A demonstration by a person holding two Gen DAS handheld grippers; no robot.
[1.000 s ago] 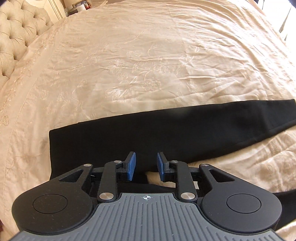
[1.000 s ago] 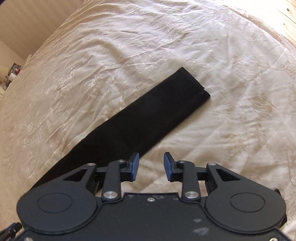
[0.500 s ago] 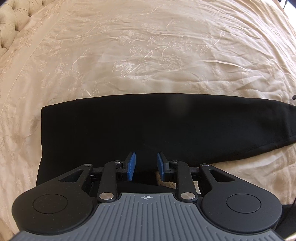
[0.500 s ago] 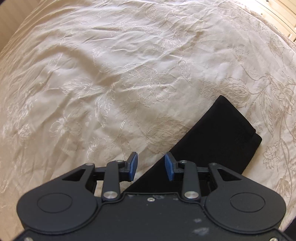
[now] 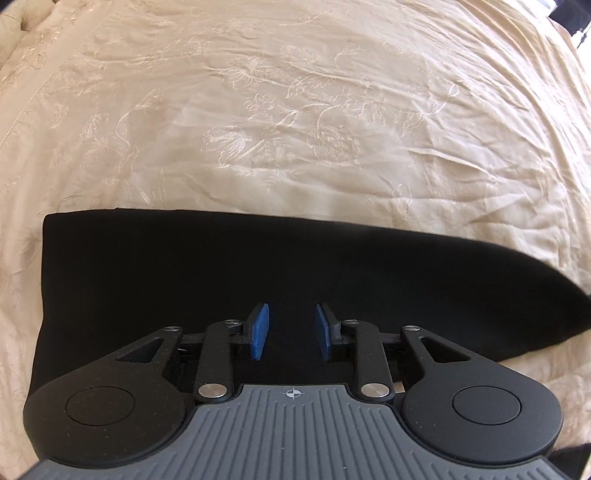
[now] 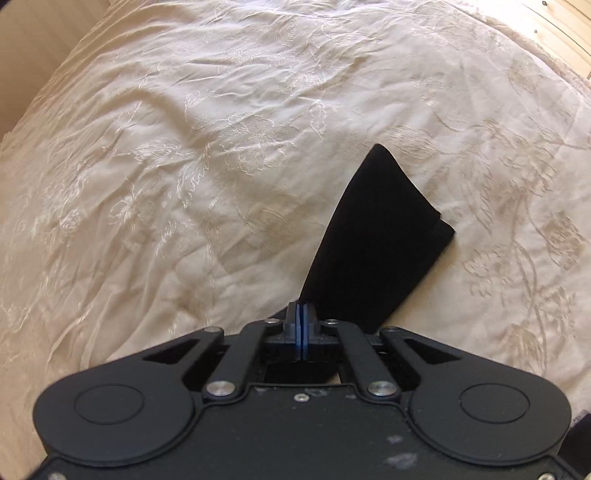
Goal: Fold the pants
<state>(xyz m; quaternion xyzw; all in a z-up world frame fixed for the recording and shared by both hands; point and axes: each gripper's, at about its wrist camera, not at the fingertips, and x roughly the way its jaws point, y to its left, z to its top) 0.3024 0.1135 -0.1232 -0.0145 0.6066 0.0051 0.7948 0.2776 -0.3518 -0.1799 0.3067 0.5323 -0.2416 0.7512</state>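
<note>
Black pants (image 5: 258, 266) lie flat on the cream bedspread, folded lengthwise, waist end at the left. My left gripper (image 5: 291, 325) is open just above the waist part of the pants, blue pads apart, holding nothing. In the right wrist view the leg end of the pants (image 6: 373, 243) rises from the bed toward the camera. My right gripper (image 6: 300, 314) is shut on the leg's near edge, pads pressed together on the black cloth.
The embroidered cream bedspread (image 5: 295, 110) fills both views. A tufted headboard (image 5: 11, 26) shows at far left. A wooden floor or furniture edge (image 6: 565, 29) shows at top right beyond the bed's edge.
My right gripper closed on the pants leg edge, and the leg end now lifts. My left gripper moved forward and lower over the waist part, still open.
</note>
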